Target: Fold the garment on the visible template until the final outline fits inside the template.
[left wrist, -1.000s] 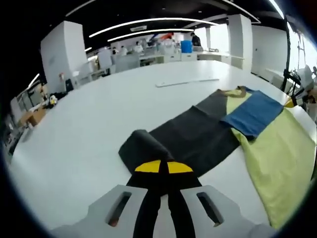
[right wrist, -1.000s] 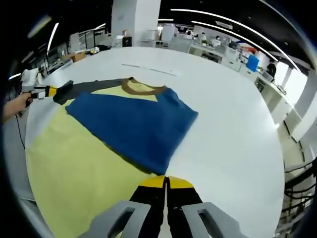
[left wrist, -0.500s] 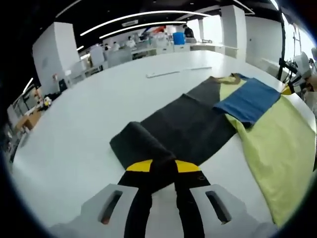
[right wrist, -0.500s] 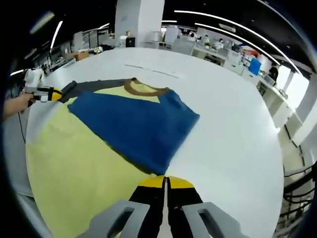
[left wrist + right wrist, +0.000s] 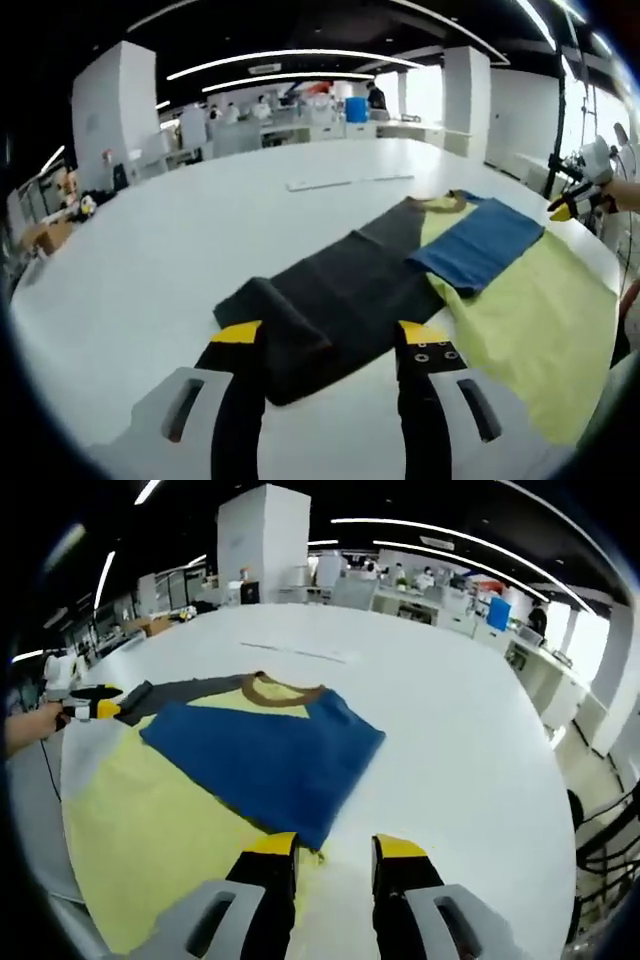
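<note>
On the white bench point(image 5: 150, 260) the garment point(image 5: 520, 300) lies spread flat: yellow-green body, brown collar point(image 5: 280, 688), a blue sleeve point(image 5: 265, 750) folded across the chest, and a dark grey sleeve point(image 5: 345, 290) stretched out to the side. Left gripper point(image 5: 330, 345): fingers point(image 5: 238, 400) apart, straddling the rolled cuff end of the dark grey sleeve; cloth sits between them, not clamped. Right gripper point(image 5: 335, 852): fingers point(image 5: 268, 880) apart, just off the lower corner of the blue sleeve, resting over the yellow-green cloth and the bare bench beside it. Right gripper view also shows the left gripper at the far left edge by the grey sleeve end, with a hand point(image 5: 30, 728) behind it. Left gripper view shows the right gripper at the far right edge, past the garment. A thin white strip point(image 5: 345, 181) lies on the bench well beyond the collar. Template outline: cannot tell from either view.
</note>
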Demonstrator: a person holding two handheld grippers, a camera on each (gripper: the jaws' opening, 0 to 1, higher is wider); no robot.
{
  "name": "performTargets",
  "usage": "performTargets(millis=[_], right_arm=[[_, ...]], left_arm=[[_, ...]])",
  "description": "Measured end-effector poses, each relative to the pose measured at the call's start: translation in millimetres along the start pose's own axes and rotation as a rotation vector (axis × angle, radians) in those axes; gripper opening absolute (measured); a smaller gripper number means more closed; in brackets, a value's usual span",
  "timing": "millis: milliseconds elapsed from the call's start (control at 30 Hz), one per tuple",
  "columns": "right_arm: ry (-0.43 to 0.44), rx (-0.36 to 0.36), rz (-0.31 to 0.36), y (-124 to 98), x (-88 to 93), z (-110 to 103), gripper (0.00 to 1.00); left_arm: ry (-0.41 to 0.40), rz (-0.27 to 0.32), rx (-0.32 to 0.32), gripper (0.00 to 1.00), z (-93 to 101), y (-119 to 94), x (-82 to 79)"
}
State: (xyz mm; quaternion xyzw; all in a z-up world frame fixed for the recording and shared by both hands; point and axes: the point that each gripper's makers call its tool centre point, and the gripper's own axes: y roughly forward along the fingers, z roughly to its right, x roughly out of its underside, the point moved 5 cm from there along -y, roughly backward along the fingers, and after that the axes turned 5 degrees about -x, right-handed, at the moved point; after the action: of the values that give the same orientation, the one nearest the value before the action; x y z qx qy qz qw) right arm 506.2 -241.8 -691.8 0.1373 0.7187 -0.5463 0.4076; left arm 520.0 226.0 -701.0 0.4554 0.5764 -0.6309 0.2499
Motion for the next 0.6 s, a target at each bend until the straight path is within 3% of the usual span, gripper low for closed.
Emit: performTargets(millis=[200,600], right_arm=[[0.037,-0.102,0.084,-13.9,-15.9,-19.5,0.51],[-0.076,-0.211,0.175,-33.4,-34.2,-53.0,0.83]], left_arm=[[0.01,-0.008,-0.027,0.59,-6.2,-3.2,-6.1],[-0.07,-0.041,-0.059,0.61,-18.2,-3.9,1.3]])
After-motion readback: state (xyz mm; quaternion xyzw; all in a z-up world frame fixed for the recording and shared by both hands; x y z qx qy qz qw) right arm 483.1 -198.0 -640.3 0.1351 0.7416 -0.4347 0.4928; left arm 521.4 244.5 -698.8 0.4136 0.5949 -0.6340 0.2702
